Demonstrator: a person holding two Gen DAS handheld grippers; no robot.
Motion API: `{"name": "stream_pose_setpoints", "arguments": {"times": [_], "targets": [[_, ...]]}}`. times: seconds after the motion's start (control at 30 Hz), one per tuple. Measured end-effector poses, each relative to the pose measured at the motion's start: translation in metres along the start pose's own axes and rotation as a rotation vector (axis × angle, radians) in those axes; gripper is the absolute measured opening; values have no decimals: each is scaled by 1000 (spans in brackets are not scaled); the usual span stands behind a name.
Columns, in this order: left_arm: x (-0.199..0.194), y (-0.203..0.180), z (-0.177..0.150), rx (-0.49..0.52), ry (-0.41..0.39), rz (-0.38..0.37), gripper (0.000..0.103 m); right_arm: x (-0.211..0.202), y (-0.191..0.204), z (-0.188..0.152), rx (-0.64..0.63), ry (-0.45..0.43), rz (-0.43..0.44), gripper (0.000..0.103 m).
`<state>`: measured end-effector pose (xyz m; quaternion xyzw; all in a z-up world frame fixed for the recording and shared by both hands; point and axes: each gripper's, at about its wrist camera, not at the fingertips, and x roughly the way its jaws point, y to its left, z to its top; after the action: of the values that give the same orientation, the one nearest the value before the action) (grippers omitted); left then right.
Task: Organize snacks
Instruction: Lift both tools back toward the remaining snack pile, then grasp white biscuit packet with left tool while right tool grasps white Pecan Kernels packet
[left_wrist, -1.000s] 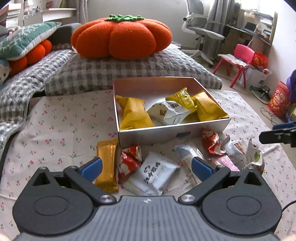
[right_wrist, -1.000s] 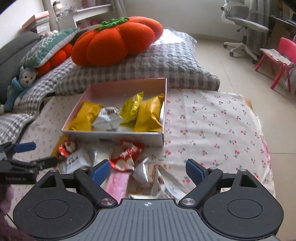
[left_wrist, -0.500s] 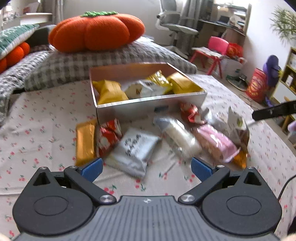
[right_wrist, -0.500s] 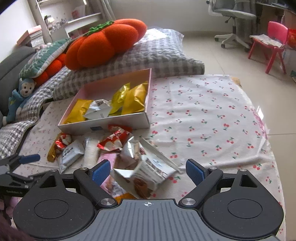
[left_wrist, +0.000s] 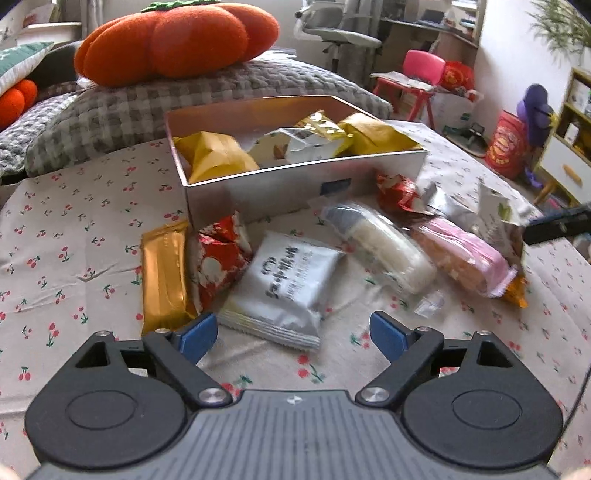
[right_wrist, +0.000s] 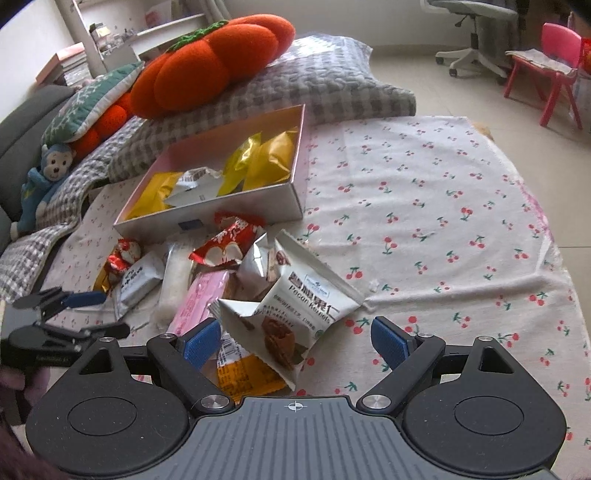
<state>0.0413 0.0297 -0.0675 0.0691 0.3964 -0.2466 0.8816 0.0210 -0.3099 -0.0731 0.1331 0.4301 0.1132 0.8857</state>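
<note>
Left gripper (left_wrist: 291, 334) — seen from its own wrist camera, angled downward, blue fingertips (left_wrist: 195, 336) spread apart with nothing pressed between them; its jaws have just been closing slightly. Right gripper (right_wrist: 295, 338) — likewise pitched downward, jaws held wide, blue pads (right_wrist: 389, 341) gripping nothing. In the right wrist view the left gripper is also seen at the lower left edge, carried by a hand (right_wrist: 14, 384) that is only partly visible.

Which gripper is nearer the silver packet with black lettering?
Left. The left gripper hovers open just short of the silver packet; the right gripper is over the pecan bag, further along the pile.
</note>
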Motion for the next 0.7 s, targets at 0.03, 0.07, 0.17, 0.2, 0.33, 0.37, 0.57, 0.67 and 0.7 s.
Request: {"name": "stream_pose_setpoints", "arguments": {"times": [0.03,0.07,0.17,0.2,0.33,0.37,0.57,0.67,0.7], "targets": [[2,2,1,-8,-1,0,88,3,0,0,0,6,-1,90],[4,3,1,-15,-7,-2,88,5,0,-1,6,12,-4,90],[6,3,3,-23,-20,0,88,12,-5,-1,46,23,-4,90],[6,3,3,-26,-19,-3,86,14,-7,-1,61,27,-2,90],[1,-4,4,-32,0,-49,80,18,-14,-1,117,28,1,90],[2,-5,4,-33,5,-62,80,19,-15,-1,118,28,-3,90],[-1,-20,2,9,27,-81,80,19,-12,0,96,16,-21,90],[2,-23,4,-1,18,-50,78,19,-12,3,115,18,-7,90],[4,-24,5,-3,15,-38,76,20,-12,4,123,21,-2,90]]}}
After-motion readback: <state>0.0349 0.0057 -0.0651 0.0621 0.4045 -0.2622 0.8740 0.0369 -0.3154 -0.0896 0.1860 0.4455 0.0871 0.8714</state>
